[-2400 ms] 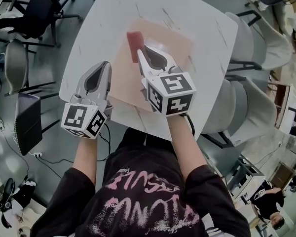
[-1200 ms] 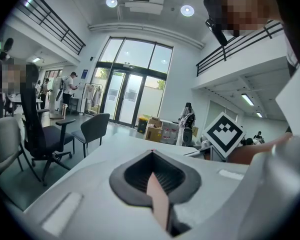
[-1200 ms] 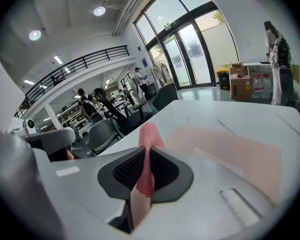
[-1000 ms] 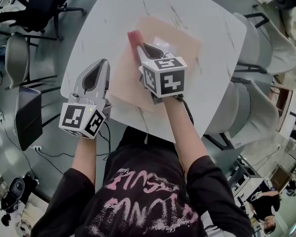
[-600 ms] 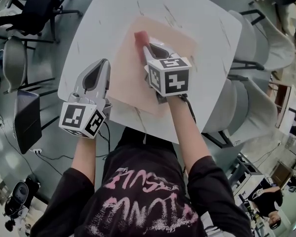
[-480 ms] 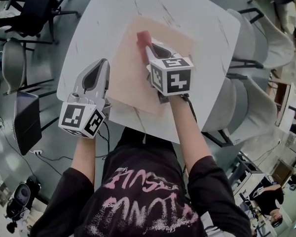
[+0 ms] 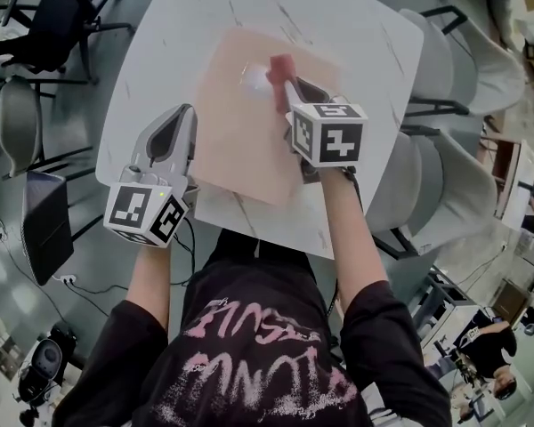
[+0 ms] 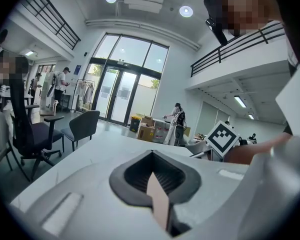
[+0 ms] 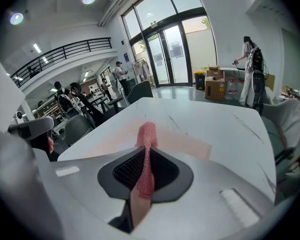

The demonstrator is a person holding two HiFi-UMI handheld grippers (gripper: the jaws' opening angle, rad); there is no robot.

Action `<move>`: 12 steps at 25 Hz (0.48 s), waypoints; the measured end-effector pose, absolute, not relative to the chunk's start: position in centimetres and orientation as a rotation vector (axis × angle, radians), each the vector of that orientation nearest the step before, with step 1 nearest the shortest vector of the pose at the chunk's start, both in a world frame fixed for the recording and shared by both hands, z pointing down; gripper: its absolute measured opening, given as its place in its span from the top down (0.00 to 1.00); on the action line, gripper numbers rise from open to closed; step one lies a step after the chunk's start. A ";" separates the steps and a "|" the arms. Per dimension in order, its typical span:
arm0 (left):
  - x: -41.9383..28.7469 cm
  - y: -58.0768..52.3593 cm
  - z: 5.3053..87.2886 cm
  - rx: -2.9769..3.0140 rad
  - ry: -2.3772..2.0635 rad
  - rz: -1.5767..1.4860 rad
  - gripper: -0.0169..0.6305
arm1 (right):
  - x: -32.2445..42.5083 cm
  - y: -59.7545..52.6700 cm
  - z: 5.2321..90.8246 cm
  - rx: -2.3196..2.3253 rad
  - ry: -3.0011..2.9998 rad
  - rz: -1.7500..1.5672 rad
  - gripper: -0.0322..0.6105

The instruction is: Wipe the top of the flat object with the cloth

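- Wiping under way: right gripper (image 7: 287,84) jaws clamp the cloth (image 7: 280,67) against the flat object (image 7: 240,145).
- Left gripper (image 7: 182,114) jaws, apparently, pinch its edge.
- Next: sweep cloth across, pressing down.

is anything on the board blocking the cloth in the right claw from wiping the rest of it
Nothing visible. The board is bare around the cloth held in the right claw; the left claw sits by its left edge.
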State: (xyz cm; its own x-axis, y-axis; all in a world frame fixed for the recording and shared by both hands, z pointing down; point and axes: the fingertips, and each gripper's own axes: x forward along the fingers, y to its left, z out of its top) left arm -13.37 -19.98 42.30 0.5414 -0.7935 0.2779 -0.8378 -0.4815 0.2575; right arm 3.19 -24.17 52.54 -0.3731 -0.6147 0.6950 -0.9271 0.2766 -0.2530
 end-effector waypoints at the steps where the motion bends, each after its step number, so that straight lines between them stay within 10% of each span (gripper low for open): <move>1: -13.2 -20.0 42.3 2.424 -1.337 0.170 0.97 | 3.9 -24.1 52.6 1.397 -2.074 0.891 0.87; 12: -11.6 -20.0 42.3 2.438 -1.304 0.179 0.97 | 9.4 -23.5 53.5 1.508 -1.970 0.919 0.87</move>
